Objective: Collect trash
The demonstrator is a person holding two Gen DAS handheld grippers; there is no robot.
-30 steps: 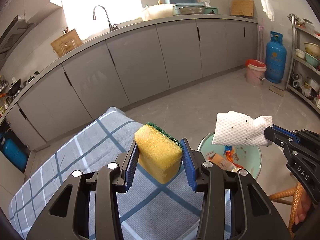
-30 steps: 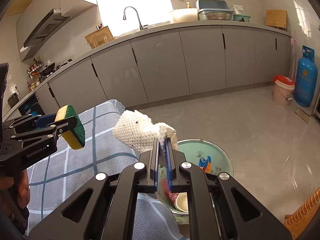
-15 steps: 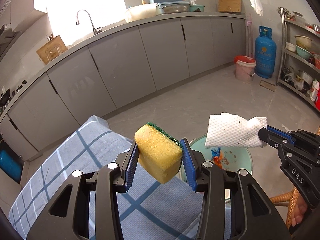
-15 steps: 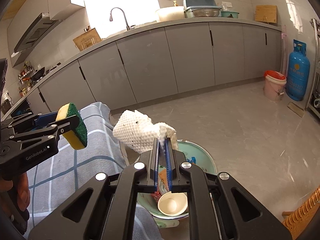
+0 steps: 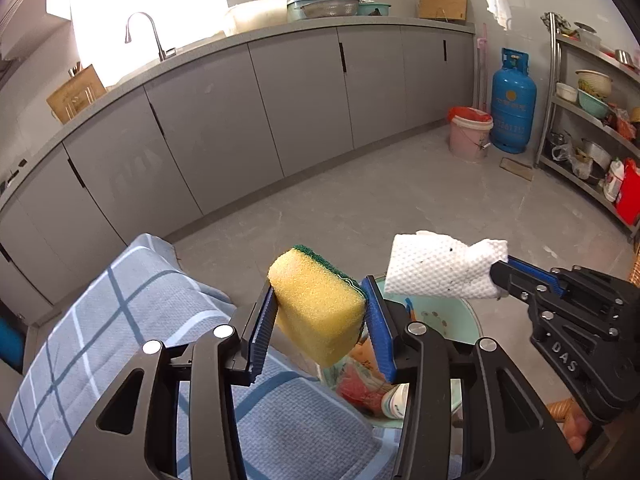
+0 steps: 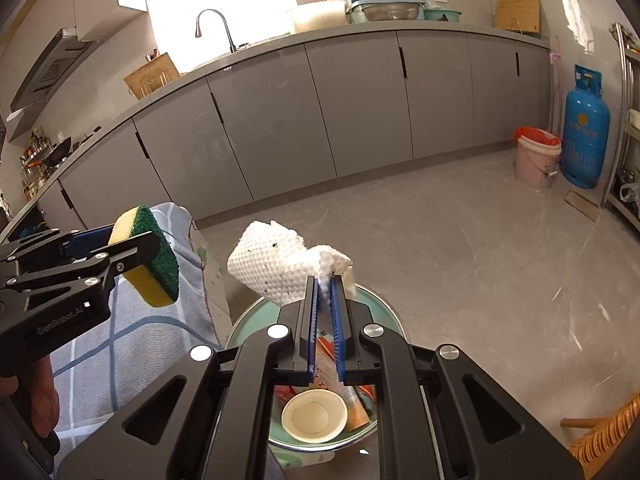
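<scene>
Our left gripper [image 5: 322, 316], marked "GenRobot.AI", clamps the sponge [image 5: 316, 308]; our right gripper [image 6: 325, 300], marked "DAS", pinches the paper towel [image 6: 280, 266]; the bin [image 6: 256, 316] now sits nearer.

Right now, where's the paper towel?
The paper towel is pinched in the right gripper, held in the air over the green trash bin, right of the sponge.

A home kitchen, plainly lived in.

A long grey counter [image 6: 400, 32] runs over flat-front cabinets [image 6: 360, 108], with a sink tap [image 6: 214, 24] under a bright window, a range hood [image 6: 52, 66] at the left, and basins and a dish rack [image 6: 380, 0] on top. A blue gas cylinder [image 6: 586, 132], a lidded pink bucket [image 6: 536, 160] and a steel shelf [image 5: 588, 120] of bowls and pots stand on the grey tiled floor [image 6: 460, 240].
</scene>
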